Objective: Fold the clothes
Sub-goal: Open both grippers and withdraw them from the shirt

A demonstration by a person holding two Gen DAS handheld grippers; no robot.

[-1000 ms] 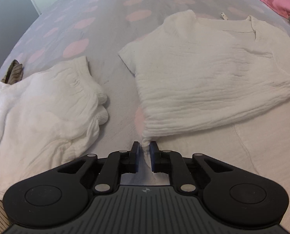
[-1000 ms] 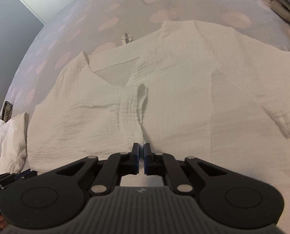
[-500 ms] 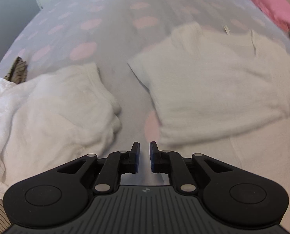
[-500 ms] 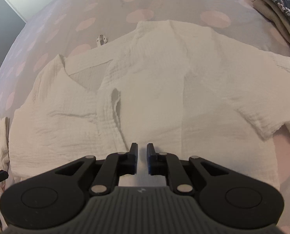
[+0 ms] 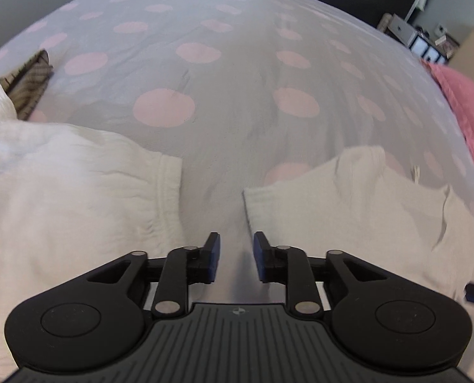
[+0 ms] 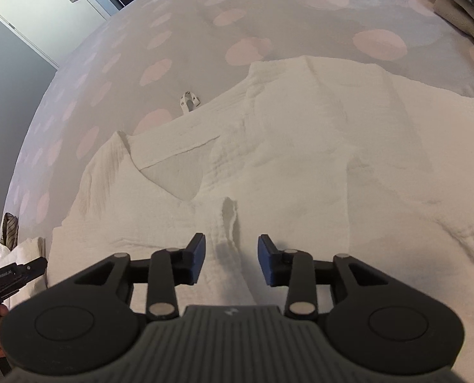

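Left gripper (image 5: 236, 257): jaws apart, empty, over bare bedspread (image 5: 237, 102) between crumpled white garment (image 5: 61, 185) and white shirt (image 6: 284, 172). Right gripper (image 6: 231, 258): jaws apart, empty, above the shirt's folded middle, shirt flat on bed.

Only readable text: "GenRobot.AI" in small white print on the side of the left gripper (image 6: 13, 276), lower left of the right wrist view. Small logo mark, no letters, on each gripper housing at bottom centre of both views. White tag (image 6: 189, 101) on the bedspread (image 6: 173, 32), upper left of centre, has dark marks, too small to read.
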